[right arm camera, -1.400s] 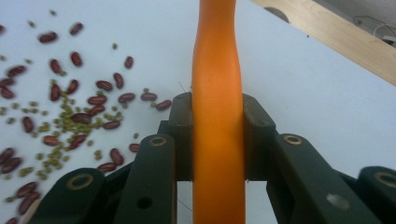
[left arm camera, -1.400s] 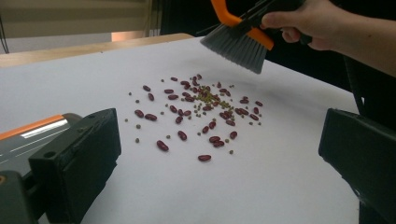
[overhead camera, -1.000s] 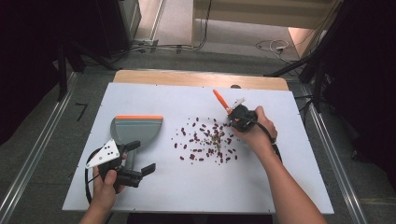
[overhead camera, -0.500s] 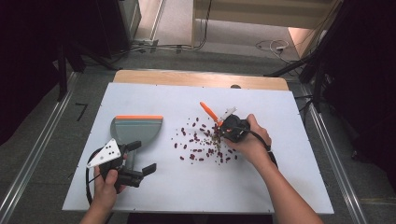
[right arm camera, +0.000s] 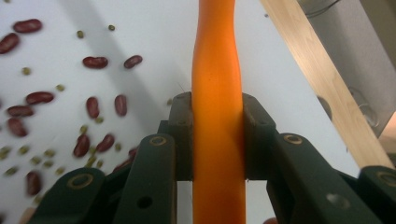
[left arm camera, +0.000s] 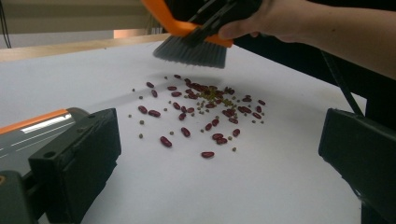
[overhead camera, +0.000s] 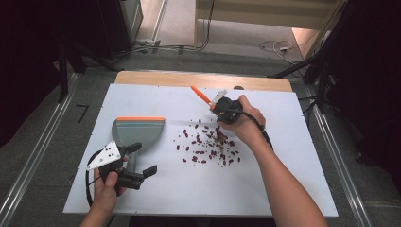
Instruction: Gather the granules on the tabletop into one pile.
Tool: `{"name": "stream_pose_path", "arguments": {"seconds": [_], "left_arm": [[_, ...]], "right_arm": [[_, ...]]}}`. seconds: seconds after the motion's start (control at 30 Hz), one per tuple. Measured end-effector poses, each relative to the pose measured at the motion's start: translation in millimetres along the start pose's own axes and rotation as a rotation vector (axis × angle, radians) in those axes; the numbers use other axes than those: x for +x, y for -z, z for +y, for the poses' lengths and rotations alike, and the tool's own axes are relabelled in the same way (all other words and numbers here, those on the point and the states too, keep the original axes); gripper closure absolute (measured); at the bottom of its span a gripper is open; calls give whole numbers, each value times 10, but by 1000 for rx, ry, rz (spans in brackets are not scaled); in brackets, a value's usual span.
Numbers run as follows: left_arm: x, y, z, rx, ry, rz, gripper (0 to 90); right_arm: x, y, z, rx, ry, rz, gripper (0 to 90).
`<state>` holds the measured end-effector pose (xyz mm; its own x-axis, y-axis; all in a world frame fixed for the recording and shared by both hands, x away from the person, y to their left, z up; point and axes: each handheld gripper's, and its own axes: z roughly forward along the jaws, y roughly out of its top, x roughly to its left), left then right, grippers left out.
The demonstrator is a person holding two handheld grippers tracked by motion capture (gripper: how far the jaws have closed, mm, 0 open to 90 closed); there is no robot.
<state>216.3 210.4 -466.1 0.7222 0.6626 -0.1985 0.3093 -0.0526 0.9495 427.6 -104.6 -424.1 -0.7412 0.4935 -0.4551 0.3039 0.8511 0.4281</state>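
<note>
Red kidney beans and small green beans (overhead camera: 208, 142) lie scattered mid-table on the white board; the same beans (left arm camera: 205, 112) show in the left gripper view. My right gripper (overhead camera: 223, 108) is shut on the orange handle (right arm camera: 215, 56) of a hand brush. Its grey bristles (left arm camera: 191, 51) hang just above the far edge of the pile. A grey dustpan (overhead camera: 138, 132) with an orange lip lies to the left of the beans. My left gripper (overhead camera: 142, 160) rests at the dustpan's near side, jaws wide open, with only bare board and beans between them (left arm camera: 219, 144).
The white board (overhead camera: 283, 179) covers a wooden table, whose far strip (overhead camera: 165, 78) is exposed. Metal rails run along both sides on the floor. Cables lie on the floor beyond the table. My right forearm (overhead camera: 283, 189) crosses the board's near right part.
My right hand has carried the brush leftward and slightly up, from the right of the bean pile to above its far edge. The left hand and the dustpan have stayed put.
</note>
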Motion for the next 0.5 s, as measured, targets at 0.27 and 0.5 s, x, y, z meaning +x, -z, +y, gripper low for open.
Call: {"name": "stream_pose_path", "arguments": {"seconds": [0.27, 0.5], "left_arm": [[71, 88, -13, -22, 20, 9, 1], [86, 113, -6, -39, 37, 15, 1]], "right_arm": [[167, -270, 112, 18, 133, 13, 688], [330, -140, 6, 8, 161, 66, 687]]}}
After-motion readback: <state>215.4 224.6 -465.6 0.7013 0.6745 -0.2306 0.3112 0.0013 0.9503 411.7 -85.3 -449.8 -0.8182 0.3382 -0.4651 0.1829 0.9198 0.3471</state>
